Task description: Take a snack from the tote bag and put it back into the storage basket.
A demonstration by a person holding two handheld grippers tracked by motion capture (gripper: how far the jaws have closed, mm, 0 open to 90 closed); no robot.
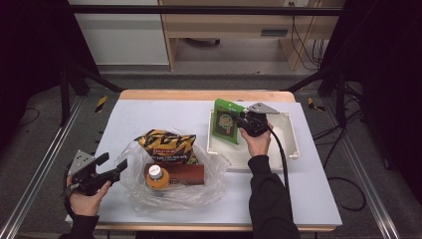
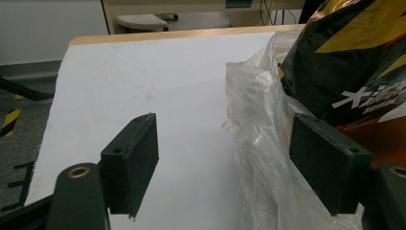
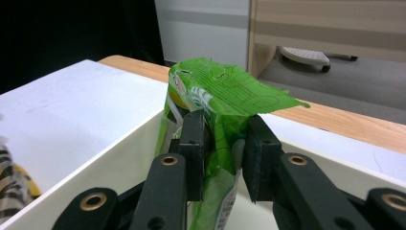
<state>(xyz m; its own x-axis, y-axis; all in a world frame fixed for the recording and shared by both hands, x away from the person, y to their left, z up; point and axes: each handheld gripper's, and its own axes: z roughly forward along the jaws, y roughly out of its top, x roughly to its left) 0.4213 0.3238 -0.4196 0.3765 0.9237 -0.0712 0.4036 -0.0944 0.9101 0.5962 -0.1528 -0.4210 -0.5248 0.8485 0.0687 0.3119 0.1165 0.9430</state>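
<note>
Clear bag, white table, grey floor

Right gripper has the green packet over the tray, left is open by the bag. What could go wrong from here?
1. The right gripper pinches the green snack packet only near its crumpled top; it may slip or swing over the white tray.
2. The open left gripper straddles the clear plastic bag; closing could snag film and drag the bottle.
</note>
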